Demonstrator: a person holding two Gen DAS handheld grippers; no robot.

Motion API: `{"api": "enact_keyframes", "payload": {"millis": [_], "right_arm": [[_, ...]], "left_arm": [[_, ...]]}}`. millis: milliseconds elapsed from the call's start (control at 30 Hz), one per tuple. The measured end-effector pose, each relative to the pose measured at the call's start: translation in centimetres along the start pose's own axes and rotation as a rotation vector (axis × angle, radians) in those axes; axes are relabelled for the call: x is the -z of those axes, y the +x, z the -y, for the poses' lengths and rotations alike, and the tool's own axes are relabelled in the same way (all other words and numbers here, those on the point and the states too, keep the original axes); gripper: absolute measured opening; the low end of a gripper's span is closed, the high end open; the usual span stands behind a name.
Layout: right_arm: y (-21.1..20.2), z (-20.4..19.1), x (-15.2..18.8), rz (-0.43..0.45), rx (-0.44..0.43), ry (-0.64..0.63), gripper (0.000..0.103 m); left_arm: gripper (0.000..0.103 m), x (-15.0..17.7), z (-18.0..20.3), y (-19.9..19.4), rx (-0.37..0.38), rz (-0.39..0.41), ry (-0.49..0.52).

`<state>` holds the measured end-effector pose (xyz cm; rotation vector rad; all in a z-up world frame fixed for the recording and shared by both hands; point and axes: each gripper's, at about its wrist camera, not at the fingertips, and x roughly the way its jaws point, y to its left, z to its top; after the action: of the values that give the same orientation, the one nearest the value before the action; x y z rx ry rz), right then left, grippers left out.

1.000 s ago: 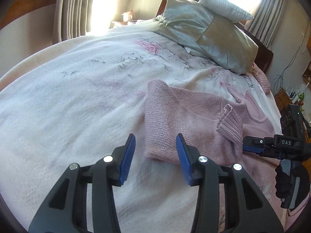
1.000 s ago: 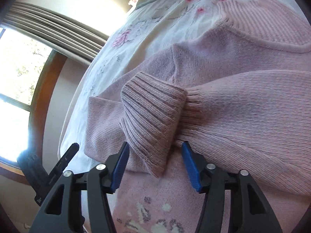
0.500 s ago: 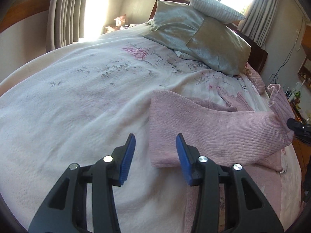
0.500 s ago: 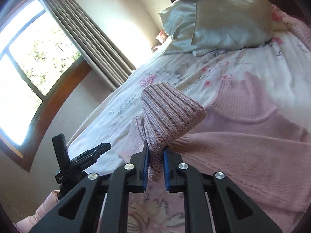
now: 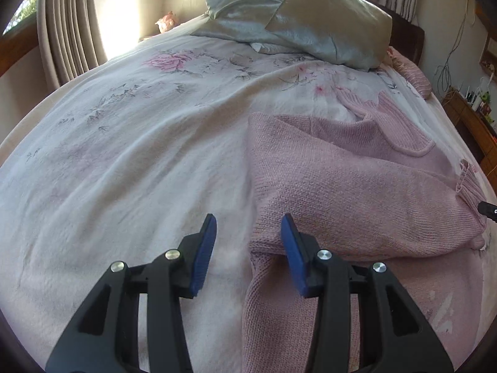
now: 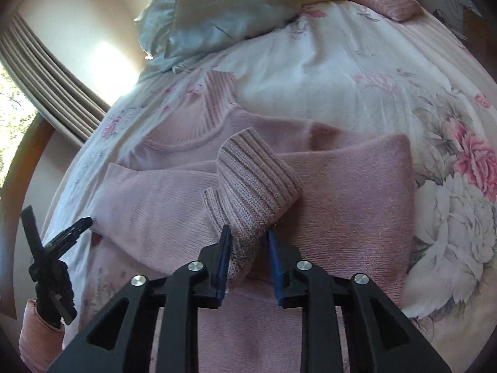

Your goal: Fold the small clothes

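The pink knitted sweater (image 5: 341, 186) is lying on the white bedspread with pink flower print (image 5: 139, 143), spread across the side of the bed nearer your right hand, its ribbed neck pointing toward the silvery satin pillows (image 5: 295, 18) at the head of the bed. One sleeve is lying folded across the body of the sweater, and its ribbed cuff (image 6: 257, 180) is sticking up between the blue pads of your right gripper (image 6: 247, 245). Those jaws are standing partly apart: the cuff is sitting between them, brushing the left pad, with a clear gap on the other side, so nothing is being pinched.

Your left gripper (image 5: 248, 255) is hovering low over the bedspread at the sweater's side edge. Its jaws are standing wide apart and holding nothing; one blue pad is over bare bedspread and the other over the folded knit edge.

In the right wrist view you are seeing your left gripper (image 6: 66, 236) from the side, its tip just beside the sweater's fold, with a dark gloved hand (image 6: 54, 283) and a pink sleeve (image 6: 40, 332) behind it. Beige curtains (image 5: 68, 31) are hanging beside the bed.
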<state>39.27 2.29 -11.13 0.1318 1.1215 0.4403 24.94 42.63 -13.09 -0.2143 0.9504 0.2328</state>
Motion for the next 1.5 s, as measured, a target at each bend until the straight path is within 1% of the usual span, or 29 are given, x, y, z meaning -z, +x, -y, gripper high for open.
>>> {"api": "enact_keyframes", "payload": {"millis": [67, 167, 200, 267, 333, 367, 400, 433, 467, 500, 533, 567, 600, 633, 667, 700, 733, 800, 833, 900, 933, 967, 1033, 1100, 1133, 1167, 1233, 1333, 1500], "right_arm": [[-0.5, 0.4, 0.2, 0.029, 0.062, -0.007, 0.035], [-2.5, -0.6, -0.1, 0.095, 0.050, -0.053, 0.040], [-2.6, -1.5, -0.4, 0.096, 0.048, -0.078, 0.041], [-2.1, -4.1, -0.7, 0.069, 0.060, -0.153, 0.053], [-1.0, -6.7, -0.5, 0.039, 0.092, -0.226, 0.057], [-0.1, -7.8, -0.4, 0.019, 0.135, -0.259, 0.061], [0.9, -8.5, -0.4, 0.005, 0.204, -0.281, 0.063], [1.9, -9.0, -0.3, -0.005, 0.276, -0.302, 0.063], [2.9, -9.2, -0.1, -0.023, 0.317, -0.321, 0.062], [3.8, -9.1, 0.3, -0.048, 0.345, -0.336, 0.059], [4.8, -8.8, 0.3, -0.069, 0.374, -0.342, 0.045], [5.2, -8.4, 0.4, -0.076, 0.392, -0.341, 0.034], [5.1, -7.9, 0.5, -0.067, 0.387, -0.331, 0.031], [4.6, -7.5, 0.5, -0.057, 0.370, -0.312, 0.020], [3.9, -6.9, 0.5, -0.047, 0.335, -0.283, 0.013], [2.9, -6.1, 0.4, -0.034, 0.281, -0.241, 0.013], [1.9, -5.2, 0.4, -0.016, 0.239, -0.195, 0.010], [-0.2, -3.3, 0.6, 0.019, 0.197, -0.128, 0.010], [-1.0, -2.2, 0.8, 0.025, 0.159, -0.094, 0.010], [-2.1, 0.2, 1.2, 0.022, 0.076, -0.017, 0.014], [-2.6, 1.2, 1.3, 0.026, 0.051, 0.017, 0.021], [-3.0, 2.2, 1.5, 0.030, 0.016, 0.042, 0.039], [-3.4, 3.7, 1.8, 0.042, -0.041, 0.102, 0.054], [-3.7, 4.7, 2.0, 0.043, -0.101, 0.145, 0.054], [-3.7, 5.0, 1.9, 0.040, -0.097, 0.156, 0.051], [-3.4, 5.2, 2.0, 0.027, -0.066, 0.156, 0.036], [-2.6, 5.3, 2.0, -0.012, 0.012, 0.146, 0.024], [-1.1, 6.0, 2.6, -0.062, 0.089, 0.137, 0.019], [-0.6, 6.5, 3.1, -0.065, 0.068, 0.122, 0.020]], "left_arm": [[0.042, -0.3, 0.0, -0.7, 0.004, 0.021, 0.006], [0.042, -1.2, 0.7, -2.6, 0.034, 0.082, 0.004], [0.043, -1.5, 1.3, -2.9, 0.043, 0.092, 0.012], [0.043, -1.9, 2.9, -2.8, 0.061, 0.092, 0.039], [0.043, -2.0, 4.8, -2.3, 0.066, 0.087, 0.080], [0.044, -1.9, 5.6, -2.0, 0.071, 0.082, 0.094], [0.044, -1.9, 6.2, -1.6, 0.080, 0.072, 0.098], [0.044, -1.8, 6.7, -1.1, 0.090, 0.056, 0.092], [0.044, -1.7, 6.9, -0.5, 0.097, 0.040, 0.081], [0.044, -1.7, 7.1, 0.1, 0.100, 0.025, 0.071], [0.044, -1.5, 7.3, 0.6, 0.100, 0.012, 0.068], [0.044, -1.4, 7.4, 1.1, 0.094, 0.003, 0.073], [0.044, -1.3, 7.5, 1.5, 0.086, -0.005, 0.078], [0.044, -1.2, 7.4, 1.9, 0.083, -0.013, 0.079], [0.044, -1.1, 7.2, 2.1, 0.086, -0.020, 0.074], [0.044, -1.0, 6.9, 2.3, 0.092, -0.025, 0.069], [0.044, -0.9, 6.8, 2.3, 0.096, -0.027, 0.068], [0.044, -0.7, 6.5, 2.2, 0.105, -0.025, 0.073], [0.044, -0.6, 6.5, 2.1, 0.104, -0.025, 0.077], [0.044, -0.5, 6.3, 1.7, 0.106, -0.024, 0.081], [0.044, -0.4, 6.3, 1.3, 0.108, -0.019, 0.081], [0.044, -0.3, 6.2, 1.0, 0.110, -0.013, 0.081], [0.044, -0.2, 6.3, 0.4, 0.113, -0.002, 0.085], [0.044, 0.0, 6.5, 0.0, 0.111, 0.009, 0.099], [0.044, 0.1, 6.6, 0.0, 0.110, 0.009, 0.105], [0.044, 0.1, 6.7, 0.0, 0.113, 0.003, 0.108], [0.044, 0.2, 6.6, 0.5, 0.110, -0.014, 0.105], [0.044, 0.2, 6.3, 1.6, 0.092, -0.035, 0.100], [0.045, 0.5, 5.8, 2.5, 0.116, -0.052, 0.112]]}}
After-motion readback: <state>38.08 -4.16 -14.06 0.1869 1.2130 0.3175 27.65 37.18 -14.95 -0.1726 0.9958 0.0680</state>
